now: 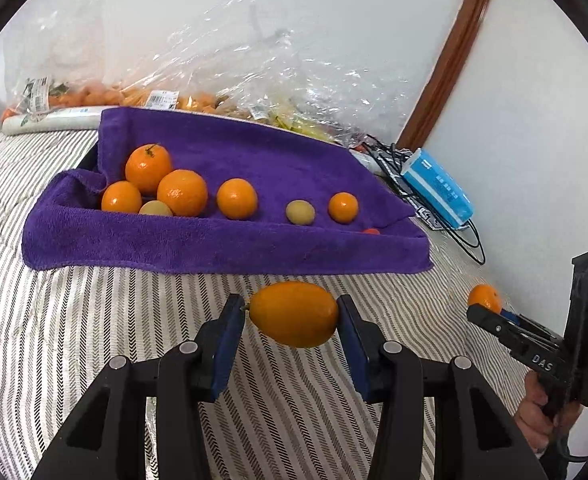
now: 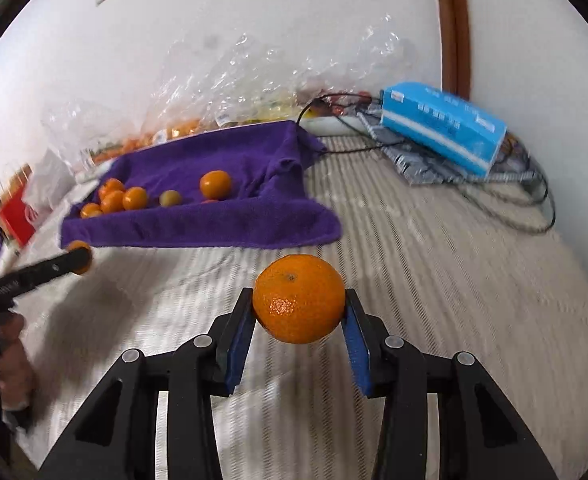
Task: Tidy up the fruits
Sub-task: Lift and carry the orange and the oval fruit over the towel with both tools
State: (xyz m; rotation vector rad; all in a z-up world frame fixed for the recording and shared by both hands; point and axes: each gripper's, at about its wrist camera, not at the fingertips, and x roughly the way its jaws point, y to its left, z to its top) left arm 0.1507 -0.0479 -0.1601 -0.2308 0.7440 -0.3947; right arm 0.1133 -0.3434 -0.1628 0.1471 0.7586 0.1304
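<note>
Your left gripper (image 1: 291,314) pinches an oval kumquat (image 1: 294,314) end to end above the striped bedding (image 1: 93,320); your right gripper (image 2: 298,306) clamps a round mandarin (image 2: 298,298). Beyond them, more fruit sits loose in the tray lined with a purple towel (image 1: 253,160), with plastic bags (image 1: 213,60) behind.

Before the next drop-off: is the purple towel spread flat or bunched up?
Bunched up. The purple towel drapes over something box-like, its edges raised and folded around the loose fruits resting in its hollow.
</note>
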